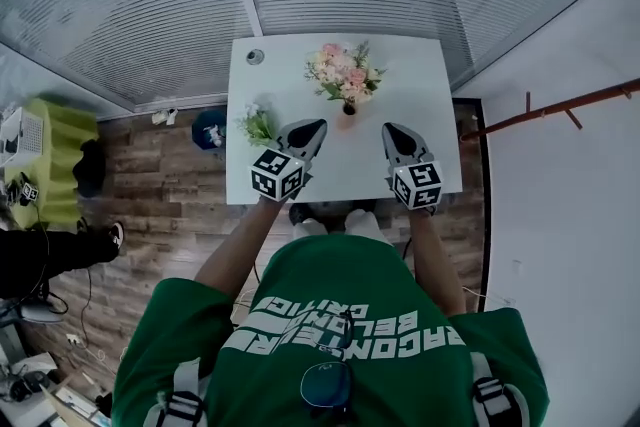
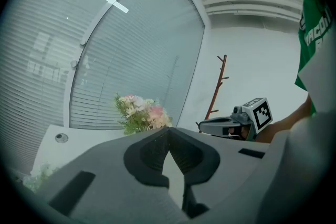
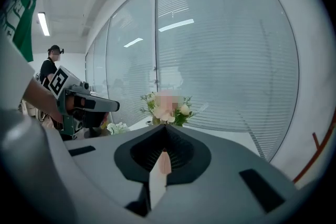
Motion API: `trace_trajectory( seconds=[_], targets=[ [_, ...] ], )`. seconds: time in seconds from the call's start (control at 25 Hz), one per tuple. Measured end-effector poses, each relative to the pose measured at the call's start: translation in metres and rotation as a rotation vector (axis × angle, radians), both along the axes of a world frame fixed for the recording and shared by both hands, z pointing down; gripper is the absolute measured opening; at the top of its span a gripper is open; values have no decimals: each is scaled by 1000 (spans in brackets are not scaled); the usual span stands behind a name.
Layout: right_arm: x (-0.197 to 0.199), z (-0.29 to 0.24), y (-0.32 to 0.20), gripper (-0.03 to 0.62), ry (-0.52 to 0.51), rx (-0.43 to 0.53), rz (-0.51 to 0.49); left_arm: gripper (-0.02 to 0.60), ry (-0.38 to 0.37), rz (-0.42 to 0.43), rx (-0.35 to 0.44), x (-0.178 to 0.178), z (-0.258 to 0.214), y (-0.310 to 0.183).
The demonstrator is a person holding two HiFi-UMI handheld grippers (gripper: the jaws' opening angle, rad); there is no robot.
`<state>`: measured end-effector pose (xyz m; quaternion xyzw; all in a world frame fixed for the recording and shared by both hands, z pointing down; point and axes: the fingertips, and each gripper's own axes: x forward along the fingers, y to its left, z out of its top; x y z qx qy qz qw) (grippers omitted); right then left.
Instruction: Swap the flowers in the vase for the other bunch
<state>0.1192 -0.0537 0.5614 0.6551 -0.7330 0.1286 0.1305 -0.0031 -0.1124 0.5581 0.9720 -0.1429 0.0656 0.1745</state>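
Pink bunch (image 1: pixel 344 73) stands upright in the small vase (image 1: pixel 348 108) mid-table on the white table (image 1: pixel 430 105), long axis vertical, stems down, blooms up. The other bunch (image 1: pixel 258 125), white and green, lies flat by the table's left edge just beside the left gripper (image 1: pixel 316 125); its heading is too small to read. Left gripper and right gripper (image 1: pixel 389 128) hover over the near half of the table, noses toward the vase, one on each side of it, each with jaws pressed together and holding nothing.
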Motion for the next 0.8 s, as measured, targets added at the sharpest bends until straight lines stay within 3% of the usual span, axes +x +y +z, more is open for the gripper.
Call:
trace_trajectory(
  seconds=[0.28, 0.8],
  targets=[
    [0, 18, 17, 12, -24, -22, -6, 8, -16, 4, -4, 3, 15, 11],
    [29, 13, 30, 12, -56, -20, -107, 8, -41, -99, -3, 28, 11, 34]
  ],
)
